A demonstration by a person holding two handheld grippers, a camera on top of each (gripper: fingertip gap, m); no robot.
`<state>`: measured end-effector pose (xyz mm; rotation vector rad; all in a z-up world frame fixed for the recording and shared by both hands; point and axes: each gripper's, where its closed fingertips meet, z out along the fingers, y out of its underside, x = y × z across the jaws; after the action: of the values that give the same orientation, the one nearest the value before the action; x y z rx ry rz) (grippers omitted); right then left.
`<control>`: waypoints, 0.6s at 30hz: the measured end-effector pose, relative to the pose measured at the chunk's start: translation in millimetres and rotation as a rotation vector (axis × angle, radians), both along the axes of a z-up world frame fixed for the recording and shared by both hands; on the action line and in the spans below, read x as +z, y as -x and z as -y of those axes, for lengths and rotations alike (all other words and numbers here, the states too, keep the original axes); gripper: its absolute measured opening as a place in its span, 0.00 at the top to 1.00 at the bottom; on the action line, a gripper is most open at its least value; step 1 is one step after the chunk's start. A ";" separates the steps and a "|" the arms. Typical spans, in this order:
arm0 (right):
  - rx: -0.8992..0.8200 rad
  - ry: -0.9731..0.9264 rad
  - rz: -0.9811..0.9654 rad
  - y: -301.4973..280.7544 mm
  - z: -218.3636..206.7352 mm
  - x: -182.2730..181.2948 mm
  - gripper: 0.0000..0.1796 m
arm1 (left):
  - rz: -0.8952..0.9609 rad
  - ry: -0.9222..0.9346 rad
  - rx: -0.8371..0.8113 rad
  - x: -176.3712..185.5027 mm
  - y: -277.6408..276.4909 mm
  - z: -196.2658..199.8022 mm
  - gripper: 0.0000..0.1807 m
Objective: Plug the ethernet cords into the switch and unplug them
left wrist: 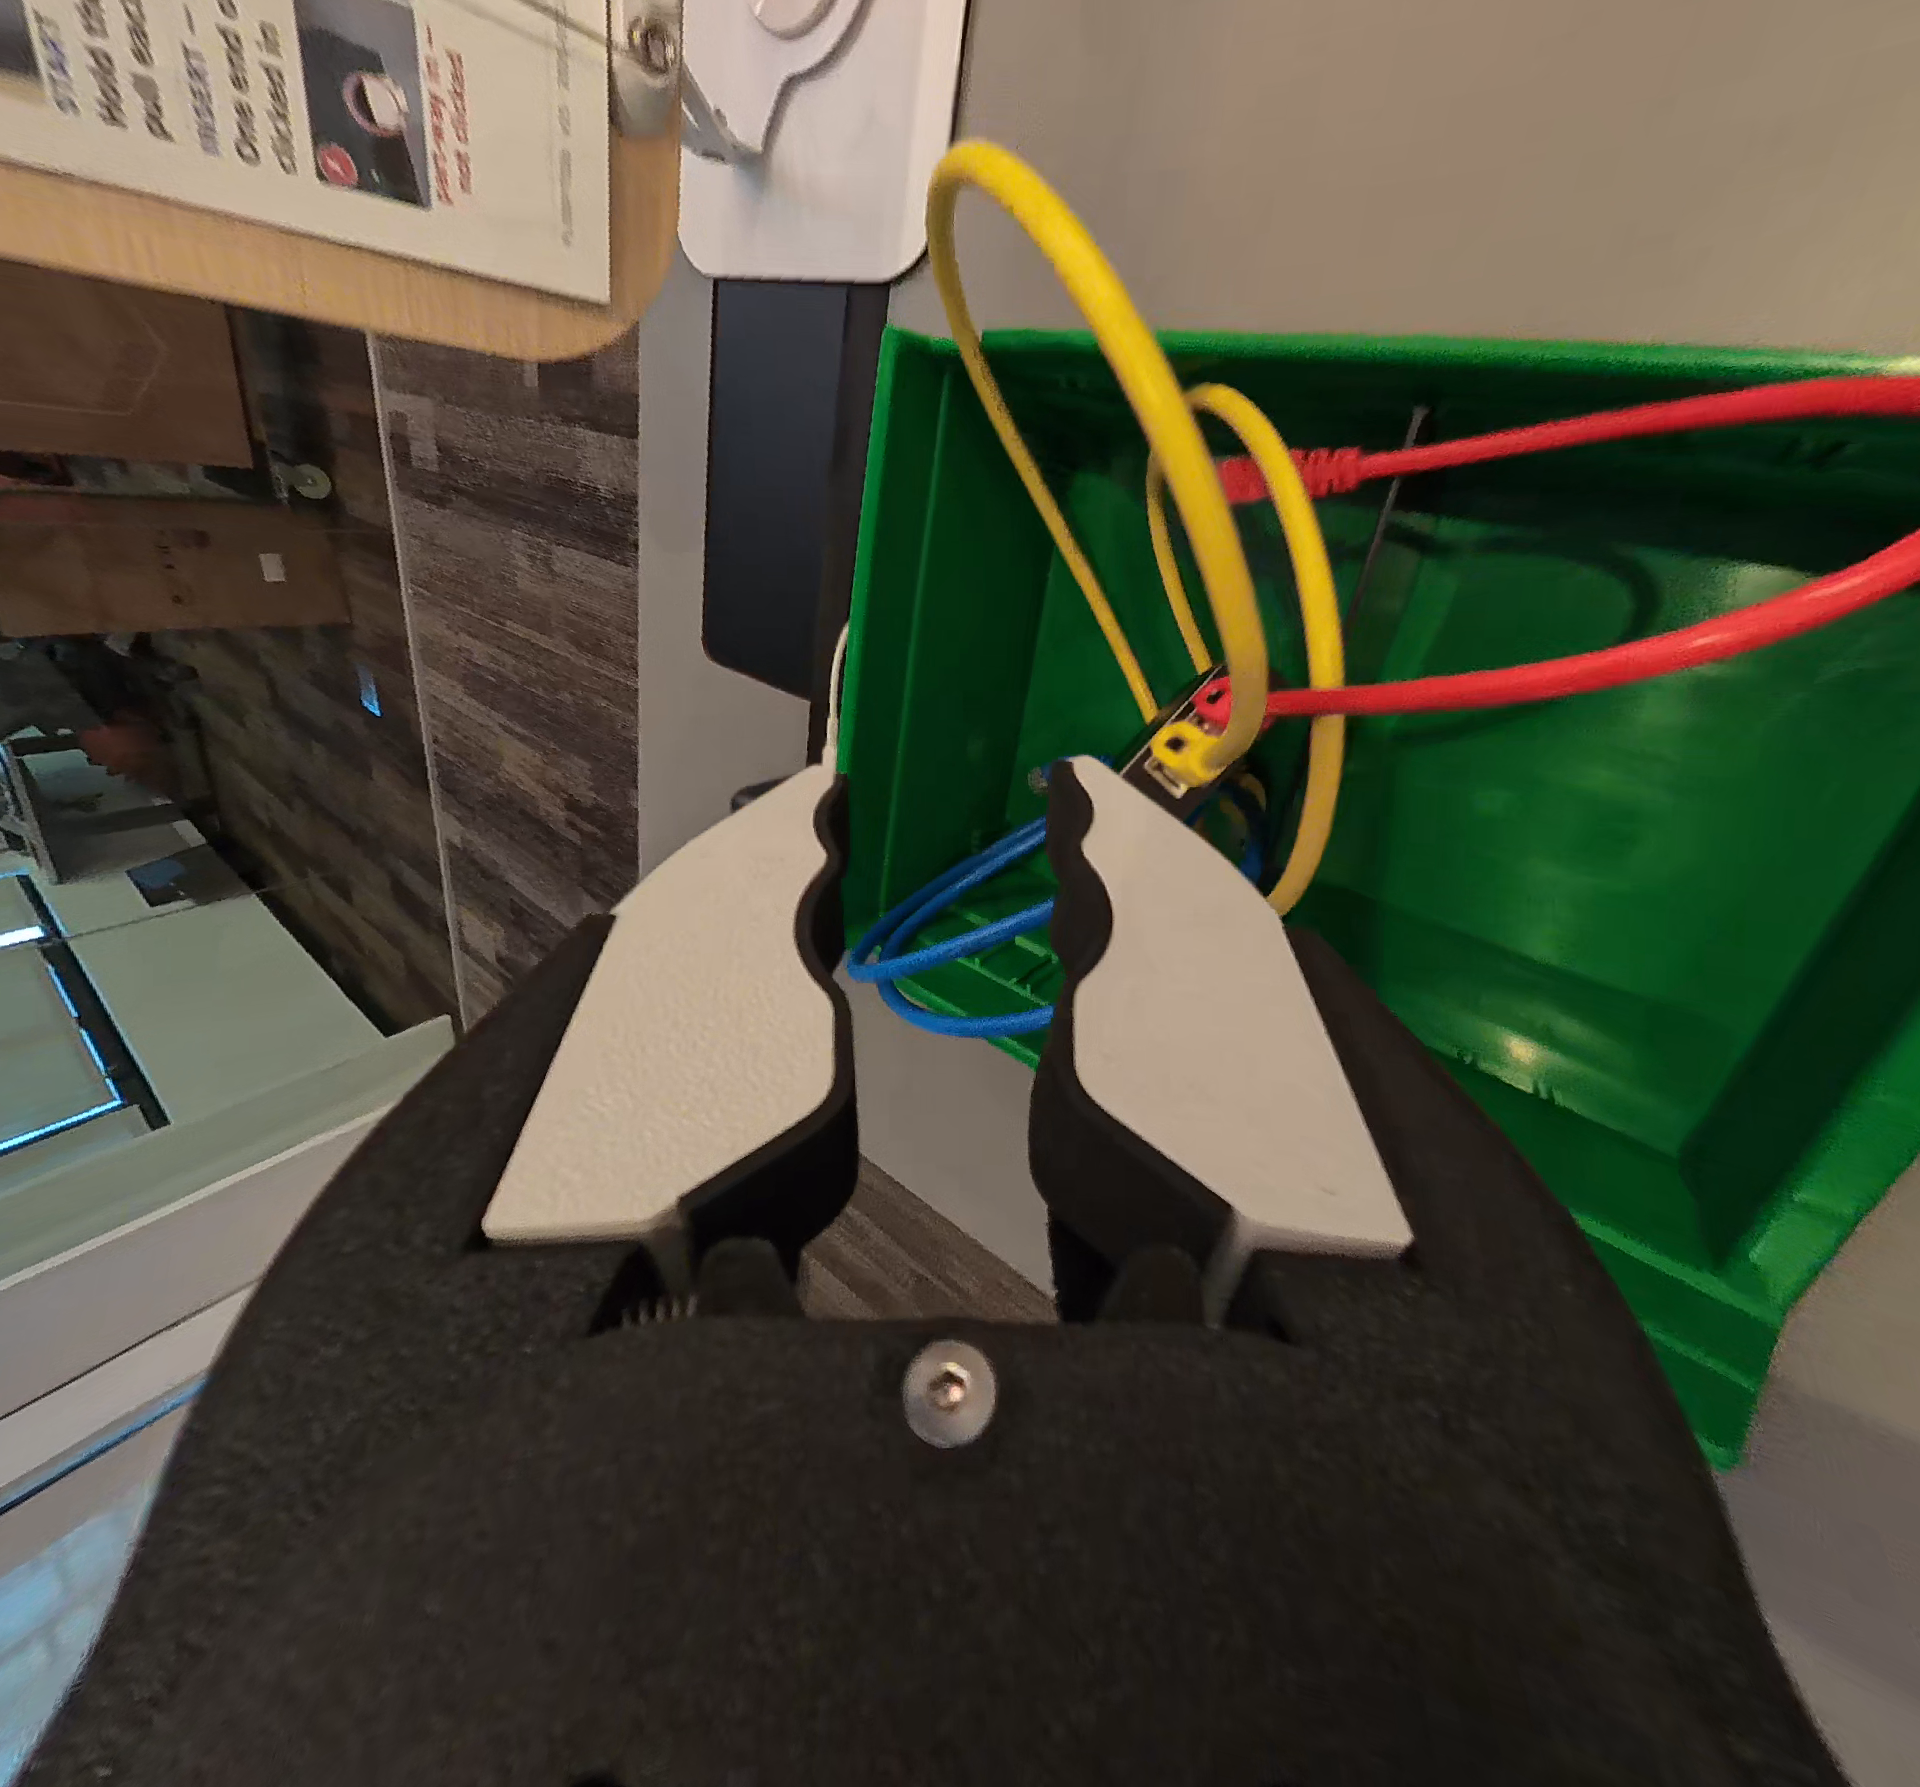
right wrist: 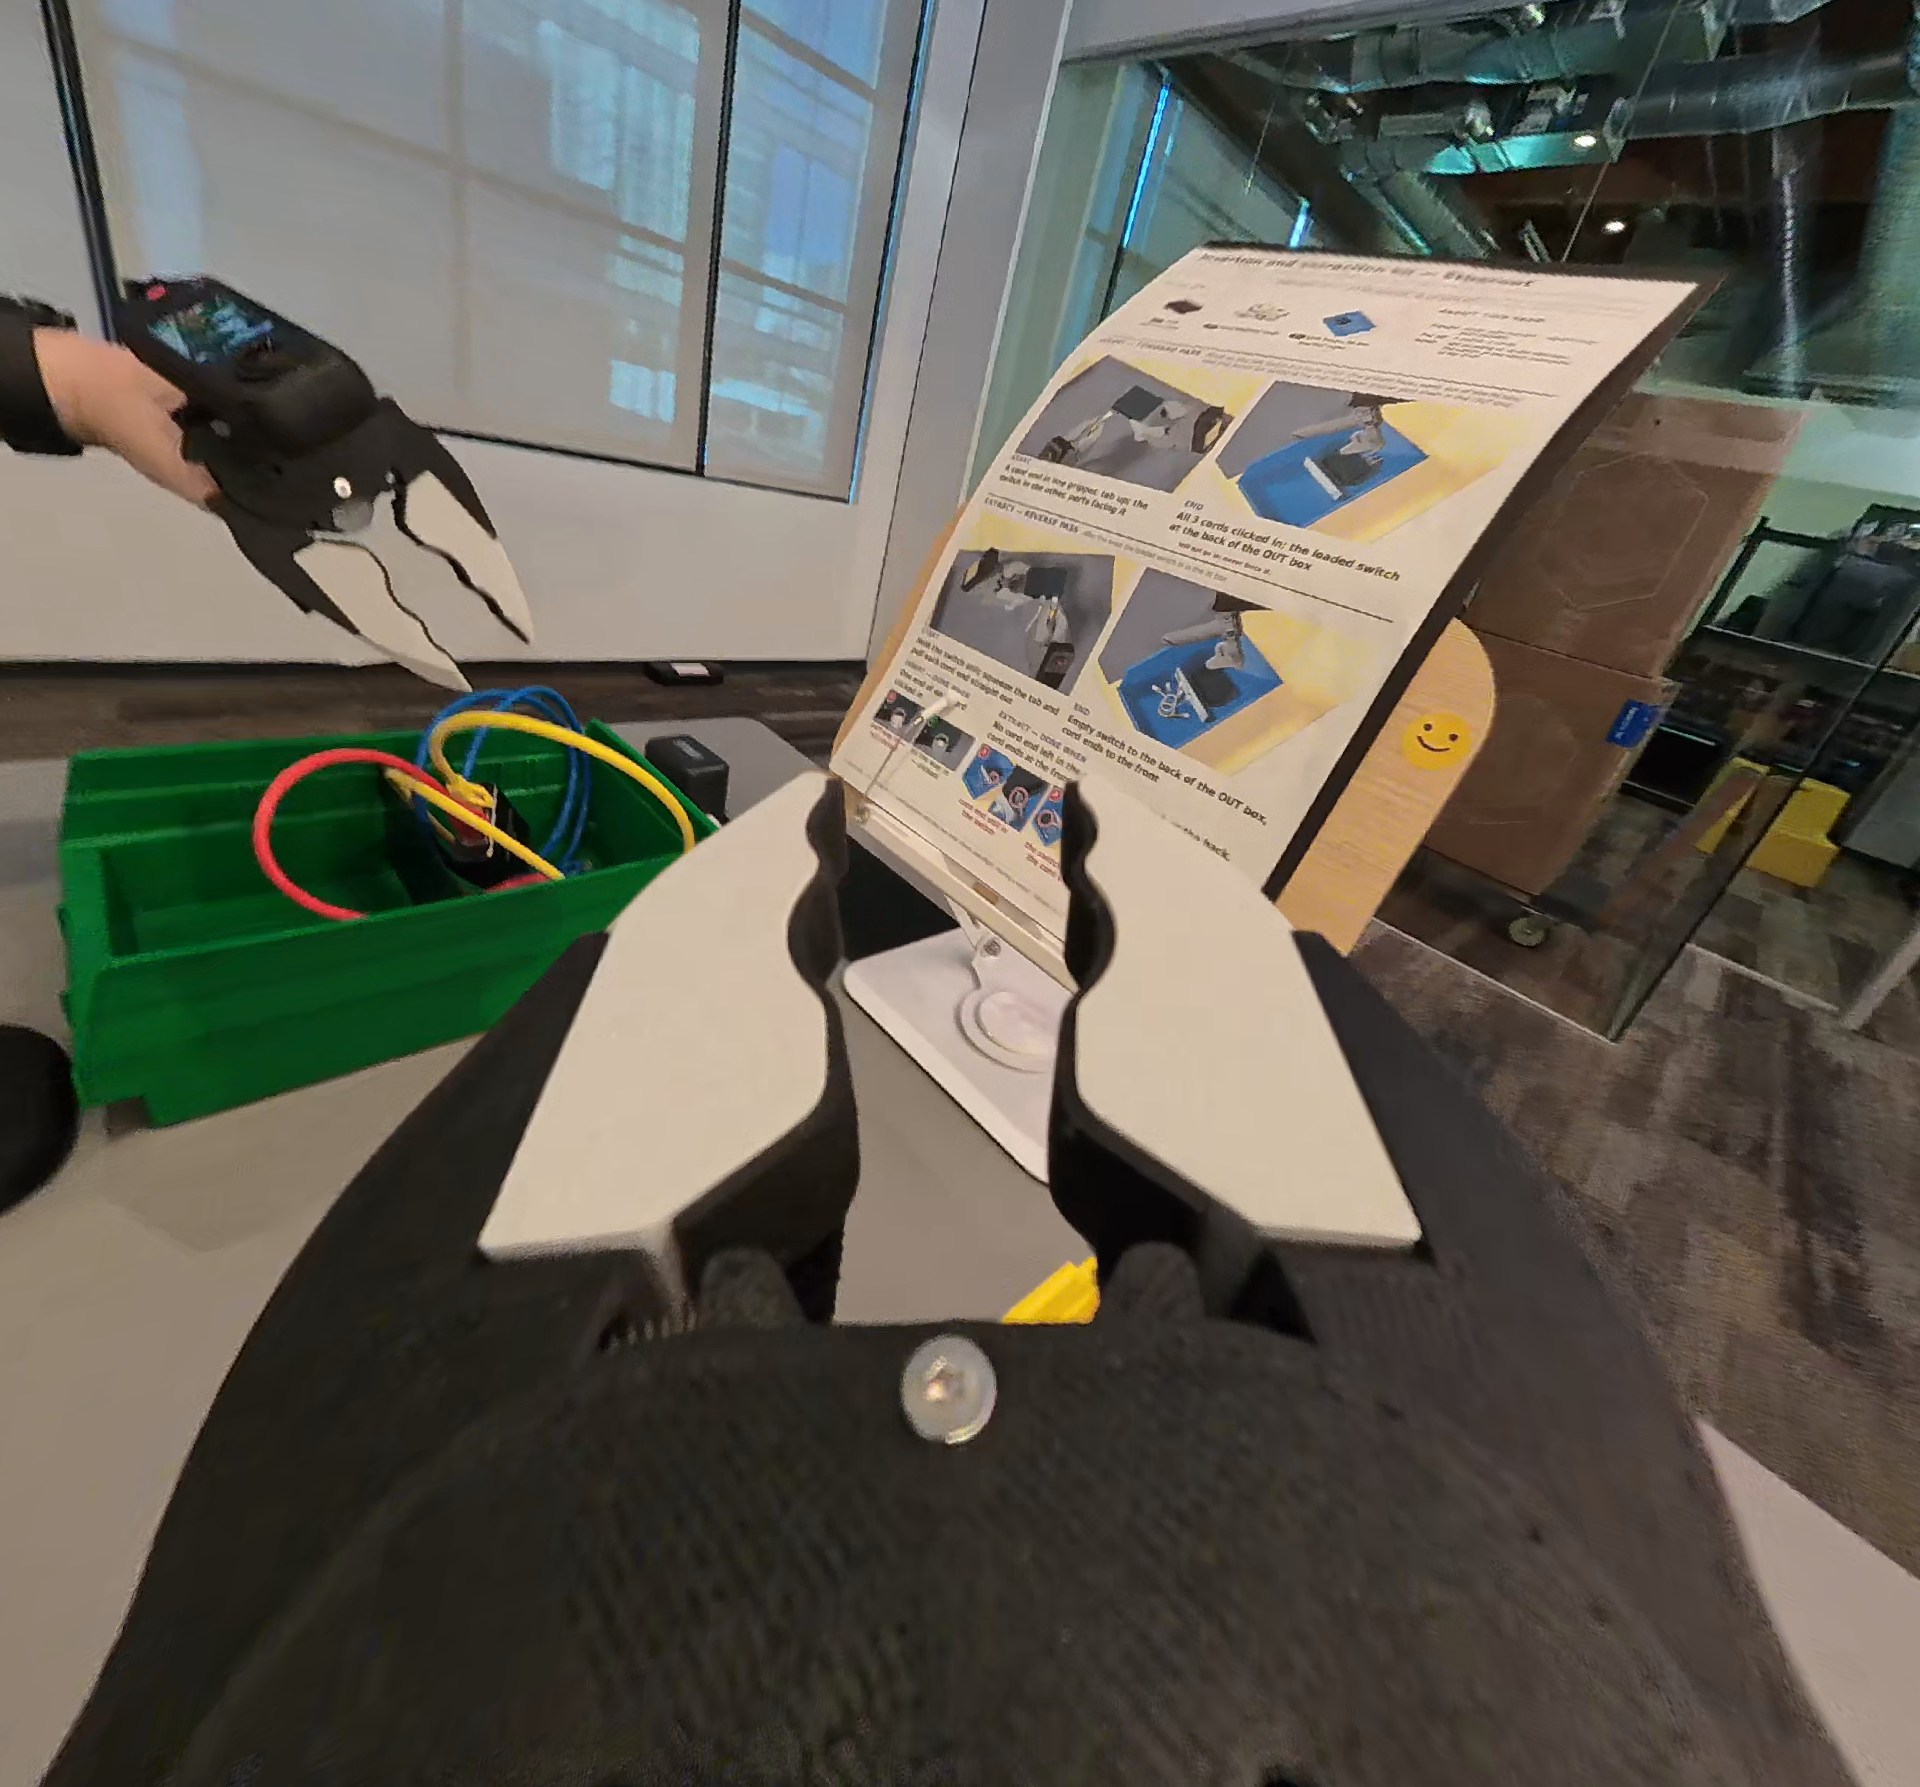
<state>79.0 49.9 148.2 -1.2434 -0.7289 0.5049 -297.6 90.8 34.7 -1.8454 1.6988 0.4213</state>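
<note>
A small black switch (left wrist: 1179, 745) sits inside a green bin (left wrist: 1558, 958) with yellow (left wrist: 1091, 303), red (left wrist: 1610, 657) and blue (left wrist: 935, 927) ethernet cords looping out of it. The yellow and red plugs sit in its ports. My left gripper (left wrist: 940, 787) is open and empty, hovering above the bin's end, close to the switch. In the right wrist view the same bin (right wrist: 260, 989), switch (right wrist: 483, 838) and cords show at the left, with the left gripper (right wrist: 473, 641) above them. My right gripper (right wrist: 945, 802) is open and empty, away from the bin, over the table.
An instruction sheet on a wooden stand (right wrist: 1226, 594) with a white base (right wrist: 935, 999) stands behind the right gripper. A small black box (right wrist: 691, 766) sits beside the bin. A yellow piece (right wrist: 1055, 1296) shows under the right gripper. A person's hand (right wrist: 114, 407) holds the left gripper. My hands' fingertips stand some 40 cm from each other. From the left gripper's tips to the small black switch (left wrist: 1179, 745) is close to 7 cm.
</note>
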 end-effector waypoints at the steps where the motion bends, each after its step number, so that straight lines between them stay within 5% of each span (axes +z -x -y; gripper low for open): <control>1: 0.011 0.005 -0.021 -0.3 1.0 1.2 0.77 | 0.006 -0.009 -0.011 1.7 -4.9 1.5 0.80; 10: -0.061 -0.077 0.045 -3.4 6.1 9.5 0.79 | 0.183 -0.098 0.015 31.7 -17.4 -6.8 0.80; 18: -0.093 -0.138 -0.074 -9.3 0.9 23.4 0.81 | 0.612 -0.377 0.100 130.6 5.4 -22.1 0.83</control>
<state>88.3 49.1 171.6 -1.1185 -0.6292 0.4150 -303.1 112.9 165.3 -1.5677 1.0377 0.1689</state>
